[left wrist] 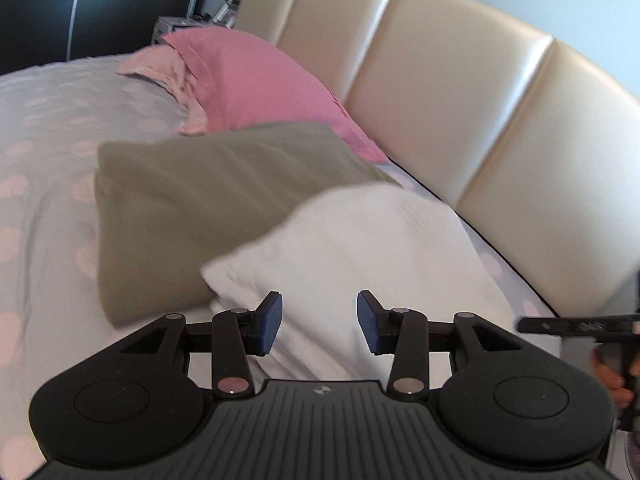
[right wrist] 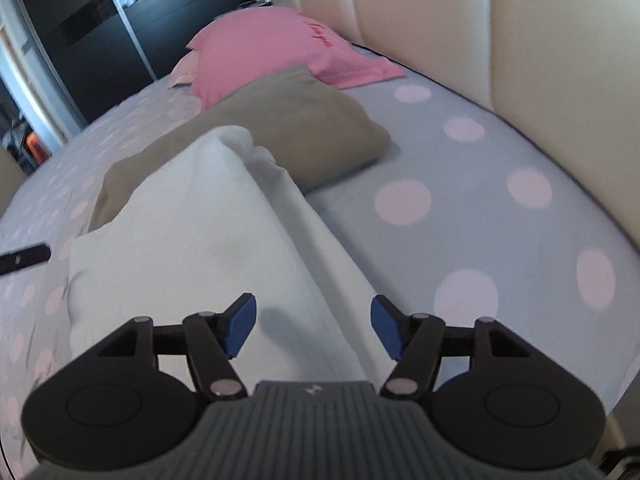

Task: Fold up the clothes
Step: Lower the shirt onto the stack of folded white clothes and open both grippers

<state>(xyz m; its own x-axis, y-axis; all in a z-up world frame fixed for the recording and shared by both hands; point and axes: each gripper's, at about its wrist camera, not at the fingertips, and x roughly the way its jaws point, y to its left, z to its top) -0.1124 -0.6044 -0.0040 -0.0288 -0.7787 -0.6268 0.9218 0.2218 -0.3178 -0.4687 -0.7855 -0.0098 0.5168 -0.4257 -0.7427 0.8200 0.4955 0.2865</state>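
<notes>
The left claw (left wrist: pixel 319 322) is being held released over the near part of the folded white garment (left wrist: pixel 360 240), its blue pads (left wrist: pixel 270 322) standing apart with nothing pinched between them. The right claw (right wrist: pixel 313 326) is likewise being held released above the same white garment (right wrist: pixel 192 232), pads clear of the cloth.

The bed (right wrist: pixel 460 208), covered by a pale sheet with pink dots, is carrying everything. Along its head edge a cream padded headboard (left wrist: pixel 460 100) is being seen. A pink pillow (left wrist: pixel 256 76) is lying against the headboard, farther along the bed from the claws, with a paler pink pillow (left wrist: pixel 160 68) tucked partly under it. A folded olive-green garment (left wrist: pixel 200 204) is lying just beside the pink pillow, touching its lower edge. The white garment is resting folded nearest the claws, its far corner overlapping the olive one, well in from the head edge of the bed. At the right margin of the left wrist view, part of the other gripper's black frame (left wrist: pixel 576 325) and a hand (left wrist: pixel 612 376) gripping it are being shown.
</notes>
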